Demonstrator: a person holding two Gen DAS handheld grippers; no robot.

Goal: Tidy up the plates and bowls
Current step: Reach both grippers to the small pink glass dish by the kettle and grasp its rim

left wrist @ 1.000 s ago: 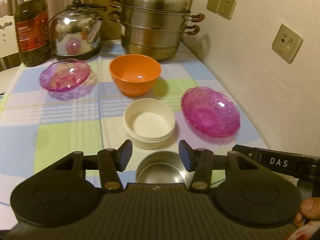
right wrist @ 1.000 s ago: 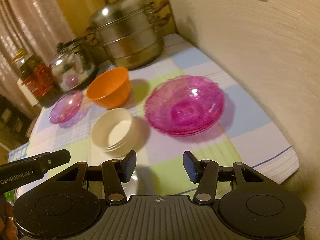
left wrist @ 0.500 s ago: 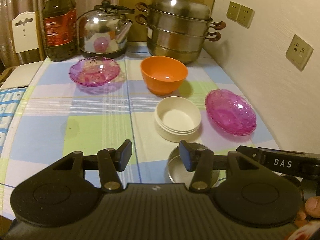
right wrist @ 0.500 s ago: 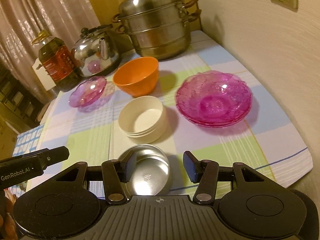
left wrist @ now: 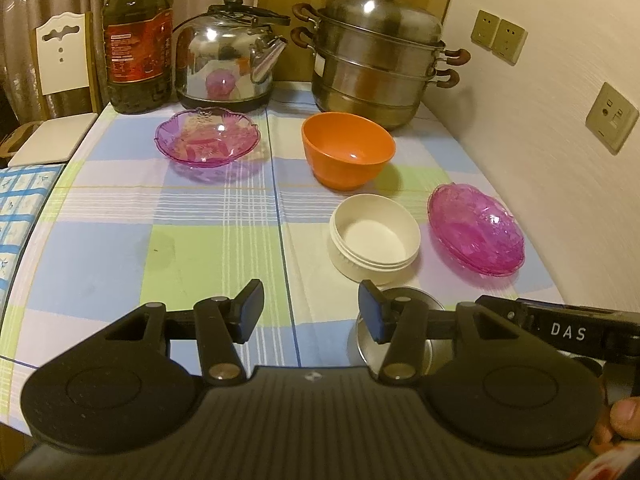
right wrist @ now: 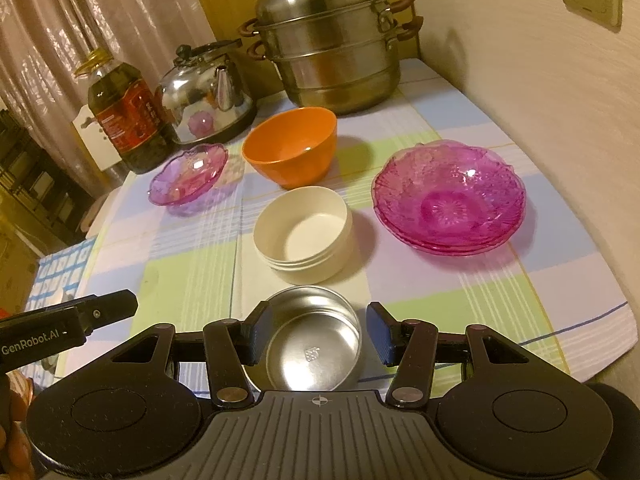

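The right gripper (right wrist: 316,332), jaws parted and empty, hangs directly above the steel bowl (right wrist: 314,350) just in front of the cream bowl (right wrist: 304,236), nearer it than the equally empty, half-open left gripper (left wrist: 310,310).

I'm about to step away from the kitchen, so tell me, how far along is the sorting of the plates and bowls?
Partly done, it seems. The pink plates by the wall already sit as a stack. Nothing is in hand: the left gripper and right gripper are both open and empty. Left loose on the tablecloth are the purple dish, orange bowl, cream bowl and small metal bowl.
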